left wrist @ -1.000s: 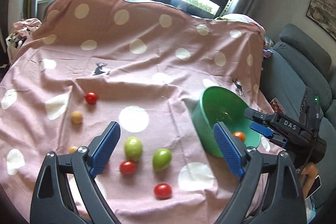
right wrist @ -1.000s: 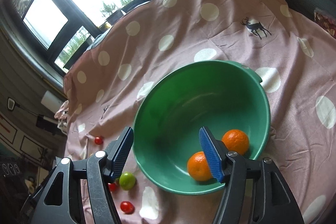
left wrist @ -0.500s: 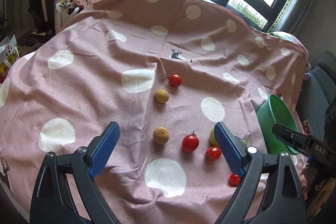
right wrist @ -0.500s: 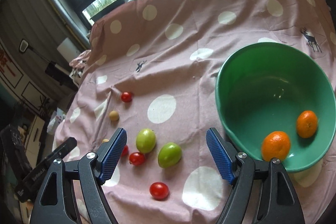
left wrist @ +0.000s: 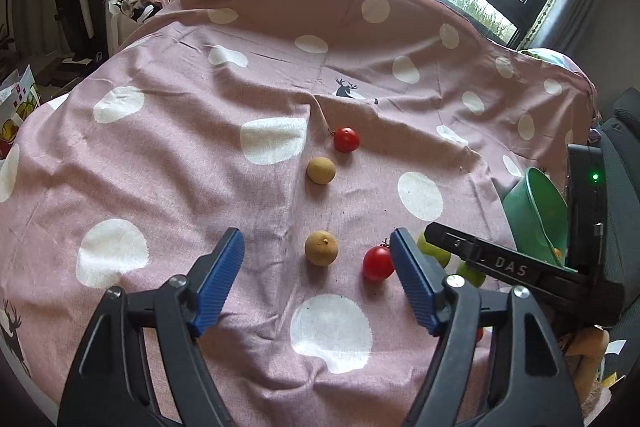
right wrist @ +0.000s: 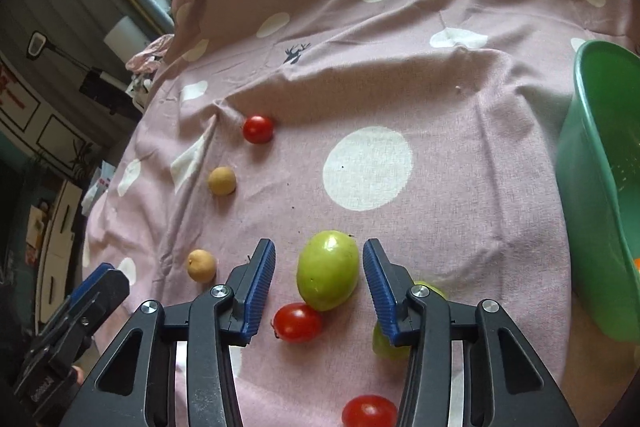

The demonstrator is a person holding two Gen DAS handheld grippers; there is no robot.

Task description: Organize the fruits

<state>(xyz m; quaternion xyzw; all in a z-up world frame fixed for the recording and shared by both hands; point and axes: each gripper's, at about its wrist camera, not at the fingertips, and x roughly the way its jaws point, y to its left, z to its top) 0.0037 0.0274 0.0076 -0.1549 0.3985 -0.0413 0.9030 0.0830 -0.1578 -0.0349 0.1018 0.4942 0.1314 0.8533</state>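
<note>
While most fruit lies loose on the spotted pink cloth (right wrist: 460, 99), my right gripper (right wrist: 319, 283), jaws just narrowing but untouching, straddles a green fruit (right wrist: 327, 270); my left gripper (left wrist: 318, 283), also narrowing, brackets a tan longan (left wrist: 321, 248). Little orange shows in the green bowl (right wrist: 600, 187).

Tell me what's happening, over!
Both jaws closing, nothing gripped. Right gripper straddles green fruit; left gripper around brown fruit. Tomato touching green fruit.
</note>
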